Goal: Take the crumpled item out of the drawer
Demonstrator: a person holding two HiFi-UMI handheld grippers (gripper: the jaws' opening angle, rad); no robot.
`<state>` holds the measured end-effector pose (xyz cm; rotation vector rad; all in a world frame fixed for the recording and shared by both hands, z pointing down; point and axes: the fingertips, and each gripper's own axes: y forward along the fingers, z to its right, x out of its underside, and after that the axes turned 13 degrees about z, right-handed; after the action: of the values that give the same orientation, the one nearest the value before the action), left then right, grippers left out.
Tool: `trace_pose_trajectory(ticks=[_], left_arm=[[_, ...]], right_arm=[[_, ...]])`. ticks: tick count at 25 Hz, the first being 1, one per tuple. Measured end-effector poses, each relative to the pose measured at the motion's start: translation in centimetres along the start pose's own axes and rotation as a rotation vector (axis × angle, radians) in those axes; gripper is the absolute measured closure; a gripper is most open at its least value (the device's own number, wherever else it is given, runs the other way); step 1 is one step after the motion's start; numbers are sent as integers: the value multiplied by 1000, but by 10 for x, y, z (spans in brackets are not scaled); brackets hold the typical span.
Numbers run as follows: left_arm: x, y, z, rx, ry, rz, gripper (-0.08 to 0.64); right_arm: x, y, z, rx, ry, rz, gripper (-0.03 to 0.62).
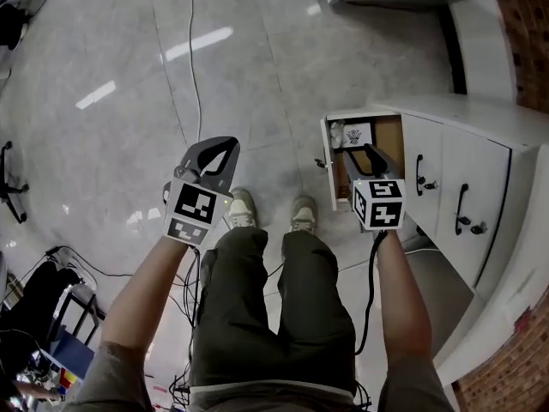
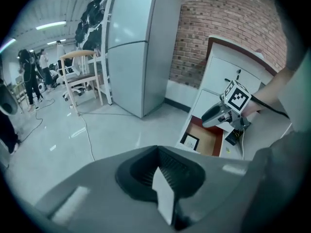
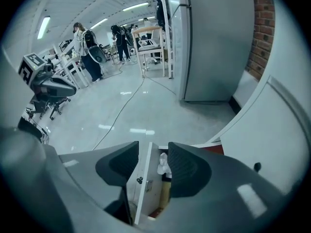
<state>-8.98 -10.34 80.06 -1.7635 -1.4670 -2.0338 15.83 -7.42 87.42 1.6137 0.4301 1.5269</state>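
Right hand-held gripper, ribbed jaws wide, hovers above crumpled white item in drawer.

2 grippers, 1 drawer, 1 crumpled item, 2 cab. handles, 2 shoes

Bright ceiling strips, glare streaks on glossy floor; fisheye warp, dark vignette corners

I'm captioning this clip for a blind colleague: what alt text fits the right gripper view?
The right gripper has its jaws apart and empty, framing an open white drawer with a crumpled white item inside. Behind are a shiny grey floor, a tall grey refrigerator and people standing far off.
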Motion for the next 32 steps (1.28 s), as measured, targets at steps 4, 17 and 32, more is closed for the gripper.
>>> trace_pose_trajectory(ticks=[4, 17, 32], left_arm=[[34, 31, -8, -6, -26, 6, 560], [100, 117, -27, 4, 19, 37, 560], [117, 122, -37, 13, 10, 25, 560]], right_arm=[[34, 40, 15, 3, -5, -13, 383], [139, 137, 42, -55, -1, -116, 373], [164, 183, 50, -72, 34, -142, 424]])
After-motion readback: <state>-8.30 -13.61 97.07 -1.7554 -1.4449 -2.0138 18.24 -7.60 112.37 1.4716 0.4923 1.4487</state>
